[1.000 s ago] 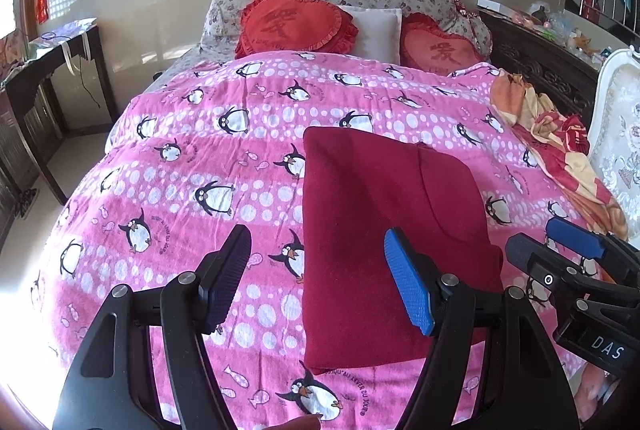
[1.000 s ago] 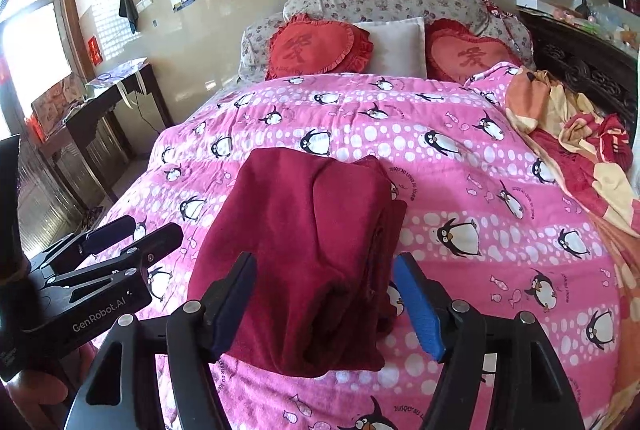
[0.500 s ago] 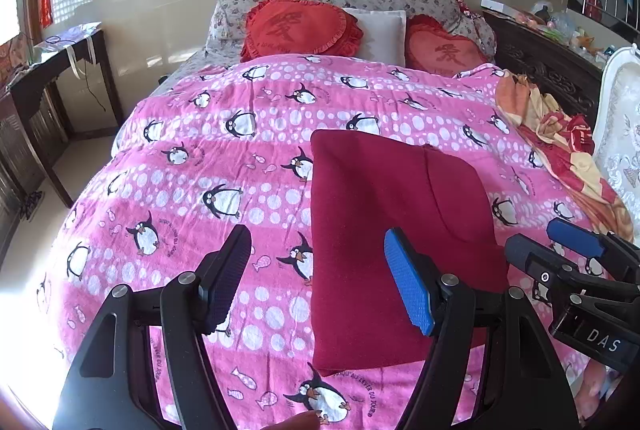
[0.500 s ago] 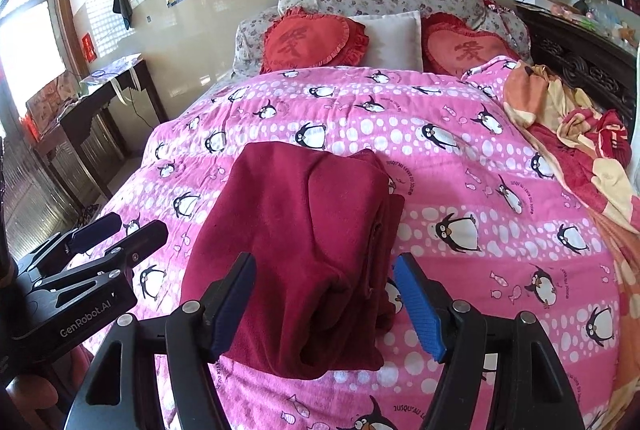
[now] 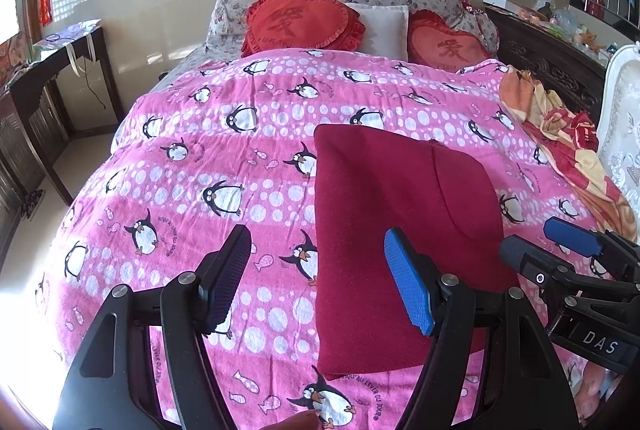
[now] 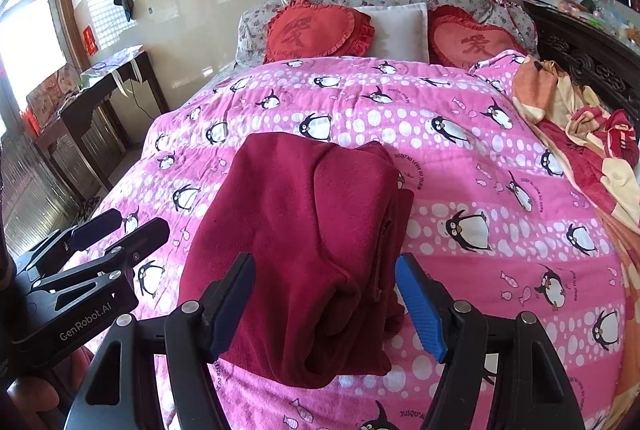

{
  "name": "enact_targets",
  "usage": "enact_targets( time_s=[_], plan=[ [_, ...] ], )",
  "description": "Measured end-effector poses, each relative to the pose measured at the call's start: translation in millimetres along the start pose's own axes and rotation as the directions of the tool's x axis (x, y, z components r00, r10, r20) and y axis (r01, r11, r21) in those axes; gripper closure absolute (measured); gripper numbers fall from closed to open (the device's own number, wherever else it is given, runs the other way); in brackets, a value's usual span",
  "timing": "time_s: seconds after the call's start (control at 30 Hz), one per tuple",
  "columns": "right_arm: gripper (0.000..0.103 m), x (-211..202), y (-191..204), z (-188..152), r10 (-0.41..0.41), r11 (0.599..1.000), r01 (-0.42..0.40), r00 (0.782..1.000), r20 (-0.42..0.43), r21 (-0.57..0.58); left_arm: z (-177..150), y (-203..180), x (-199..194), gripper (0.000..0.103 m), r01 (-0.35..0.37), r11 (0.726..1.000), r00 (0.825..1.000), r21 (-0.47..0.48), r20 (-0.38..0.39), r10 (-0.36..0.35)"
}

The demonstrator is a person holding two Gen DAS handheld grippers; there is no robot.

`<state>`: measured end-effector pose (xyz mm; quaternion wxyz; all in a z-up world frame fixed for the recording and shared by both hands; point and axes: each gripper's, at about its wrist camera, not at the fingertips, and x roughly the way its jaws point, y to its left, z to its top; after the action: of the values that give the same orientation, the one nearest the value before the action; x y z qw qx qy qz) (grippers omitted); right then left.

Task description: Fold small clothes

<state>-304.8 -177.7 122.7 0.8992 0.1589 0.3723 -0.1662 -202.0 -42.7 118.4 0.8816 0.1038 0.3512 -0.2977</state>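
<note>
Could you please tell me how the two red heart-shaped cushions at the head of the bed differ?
The left heart cushion shows almost whole above the pink penguin quilt; the right heart cushion sits lower, partly behind it. The left overlaps the white pillow more and looks a deeper red. Both have frilled edges and one large character.

You are facing a bed covered by a pink quilt with white dots and penguin print (image 5: pixel 240 165). On the quilt lies a folded dark red fleece garment (image 5: pixel 400 213). An orange, red and cream blanket (image 6: pixel 592 149) lies crumpled along the right edge. Two red heart-shaped cushions (image 6: pixel 316 29) and a white pillow (image 6: pixel 400 25) rest at the head.
</note>
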Motion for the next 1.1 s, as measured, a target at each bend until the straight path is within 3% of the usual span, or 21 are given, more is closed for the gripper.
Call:
enact_targets(
  time_s=[1.1],
  plan=[
    [0.033, 19.4, 1.2, -4.4, 0.009, 1.0, -0.008, 0.998, -0.057, 0.011, -4.0, -0.3, 14.9, 0.033, 0.0, 1.0, 0.999, 0.002, -0.036, 0.001]
  ],
)
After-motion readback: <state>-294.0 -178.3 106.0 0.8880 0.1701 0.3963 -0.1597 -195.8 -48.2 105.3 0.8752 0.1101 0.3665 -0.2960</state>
